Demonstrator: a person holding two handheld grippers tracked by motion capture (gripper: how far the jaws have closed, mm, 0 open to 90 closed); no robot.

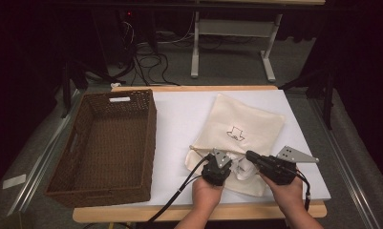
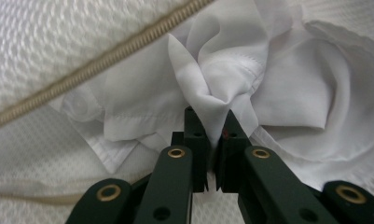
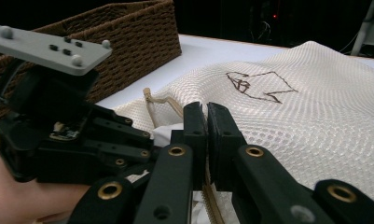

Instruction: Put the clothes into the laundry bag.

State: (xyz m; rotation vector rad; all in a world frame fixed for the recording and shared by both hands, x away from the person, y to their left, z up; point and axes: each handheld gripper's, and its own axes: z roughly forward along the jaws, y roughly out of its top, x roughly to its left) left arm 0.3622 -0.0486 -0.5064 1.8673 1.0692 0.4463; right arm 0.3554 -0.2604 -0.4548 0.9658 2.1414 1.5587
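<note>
A cream mesh bag (image 1: 249, 121) with a small dark print lies on the white table (image 1: 179, 112), its zipped mouth toward me. White cloth (image 1: 241, 169) bulges out of that mouth. My left gripper (image 1: 227, 163) is at the mouth; in the left gripper view it (image 2: 210, 116) is shut on a raised fold of the white cloth (image 2: 222, 79), beside the tan zipper (image 2: 105, 58). My right gripper (image 1: 250, 155) reaches in from the right. In its own view it (image 3: 206, 109) is shut on the mesh bag's (image 3: 315, 121) zipper edge, which runs down between the jaws.
A brown wicker basket (image 1: 151, 138) stands on the left half of the table, with nothing seen inside; it also shows as a basket (image 3: 128, 37) behind the left gripper. Bare white table lies between basket and bag. Cables and a table frame are on the floor beyond.
</note>
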